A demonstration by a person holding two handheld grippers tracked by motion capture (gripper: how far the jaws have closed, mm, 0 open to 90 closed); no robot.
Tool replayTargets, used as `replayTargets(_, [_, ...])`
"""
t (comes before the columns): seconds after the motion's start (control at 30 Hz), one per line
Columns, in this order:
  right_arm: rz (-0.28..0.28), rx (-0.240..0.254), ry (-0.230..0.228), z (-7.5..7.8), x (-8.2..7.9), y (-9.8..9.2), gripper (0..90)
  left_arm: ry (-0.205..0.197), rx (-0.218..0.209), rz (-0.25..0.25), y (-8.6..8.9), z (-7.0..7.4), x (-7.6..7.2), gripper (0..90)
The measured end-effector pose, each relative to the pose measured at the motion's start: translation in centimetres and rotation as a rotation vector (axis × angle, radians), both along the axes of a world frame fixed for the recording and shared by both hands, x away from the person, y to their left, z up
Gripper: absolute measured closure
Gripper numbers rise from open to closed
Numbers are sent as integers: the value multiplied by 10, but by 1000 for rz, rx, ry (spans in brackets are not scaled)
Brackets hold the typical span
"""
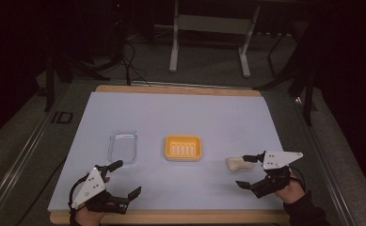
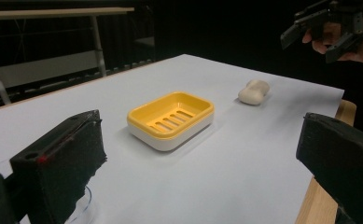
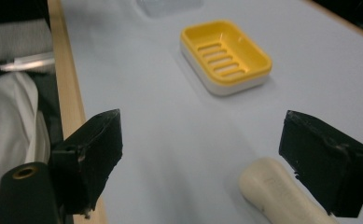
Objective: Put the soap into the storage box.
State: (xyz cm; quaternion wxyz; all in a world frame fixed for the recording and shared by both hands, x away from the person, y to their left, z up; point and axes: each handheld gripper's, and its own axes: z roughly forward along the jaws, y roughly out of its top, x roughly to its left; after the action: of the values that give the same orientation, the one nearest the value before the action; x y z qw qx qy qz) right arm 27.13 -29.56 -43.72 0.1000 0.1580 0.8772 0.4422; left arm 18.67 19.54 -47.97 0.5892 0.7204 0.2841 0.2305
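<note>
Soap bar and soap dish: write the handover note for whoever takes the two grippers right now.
Left gripper: open, empty, low at the near left edge of the table, just in front of the clear plastic lid.
Right gripper: open, at the soap bar; the bar lies by its far jaw in the high view, not clamped.
Soap bar: flat on the white sheet, right of the yellow soap dish.
Soap dish: mid-table, upright, empty.
Done: approach to the bar.
Left, as it looks: close on the bar, lift it, set it in the dish; the lid likely goes on after.
</note>
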Motion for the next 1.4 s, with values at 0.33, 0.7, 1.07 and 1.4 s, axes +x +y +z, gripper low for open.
replayTargets(0.33, [36, -122, 91, 3, 8, 6, 124, 3, -5, -16, 0, 0, 0, 11])
replayTargets(0.7, [56, -240, 144, 2, 13, 7, 113, 5, 1, -18, -1, -1, 0, 12])
replayTargets(1.07, [95, -409, 171, 10, 15, 12, 110, 10, 2, -44, -3, -2, 0, 12])
replayTargets(1.4, [113, -477, 183, 13, 17, 15, 127, 15, 4, -45, -3, -2, 1, 12])
